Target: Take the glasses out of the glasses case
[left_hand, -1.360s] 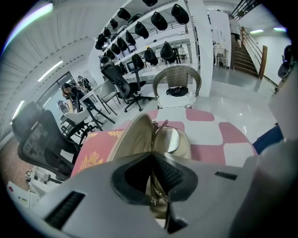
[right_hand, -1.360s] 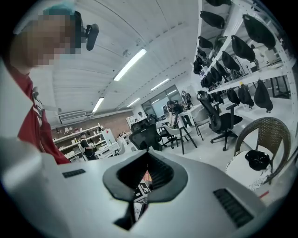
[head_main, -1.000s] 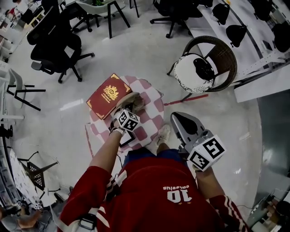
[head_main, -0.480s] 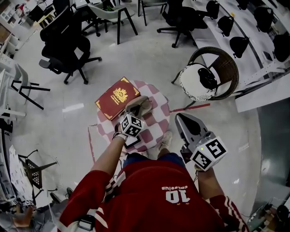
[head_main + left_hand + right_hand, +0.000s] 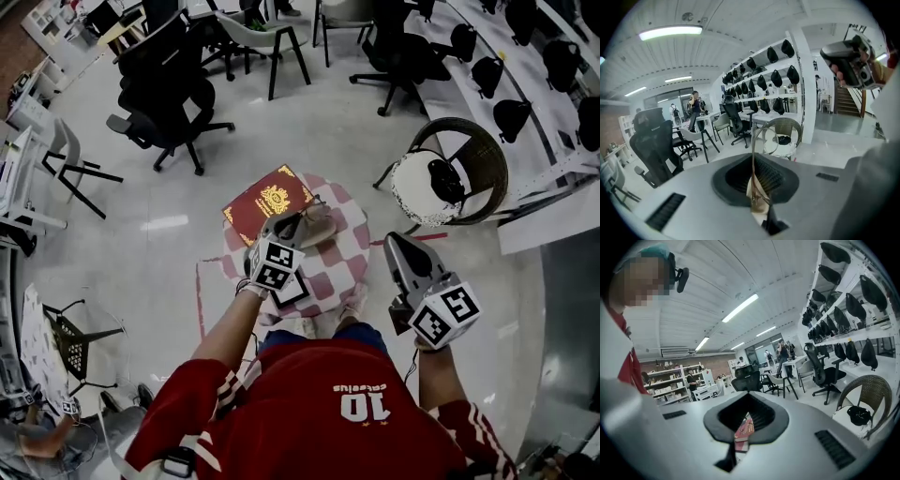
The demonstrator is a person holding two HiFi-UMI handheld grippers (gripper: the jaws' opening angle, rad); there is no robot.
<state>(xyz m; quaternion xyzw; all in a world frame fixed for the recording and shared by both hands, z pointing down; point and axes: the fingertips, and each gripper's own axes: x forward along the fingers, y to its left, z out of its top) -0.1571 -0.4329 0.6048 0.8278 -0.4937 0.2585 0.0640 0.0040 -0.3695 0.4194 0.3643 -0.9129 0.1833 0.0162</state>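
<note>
Left gripper (image 5: 757, 208) has its jaws clenched on just the thin wire rim of the glasses (image 5: 753, 164), in the air by the beige case (image 5: 317, 225) on the checkered desk (image 5: 330, 272). With a pinch that skinny they could twist, bend or slip out. Right gripper (image 5: 738, 448) jaws are closed and empty.

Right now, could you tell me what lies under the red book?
The checked cloth shows beside the red book and runs under it; anything else beneath it is covered.
</note>
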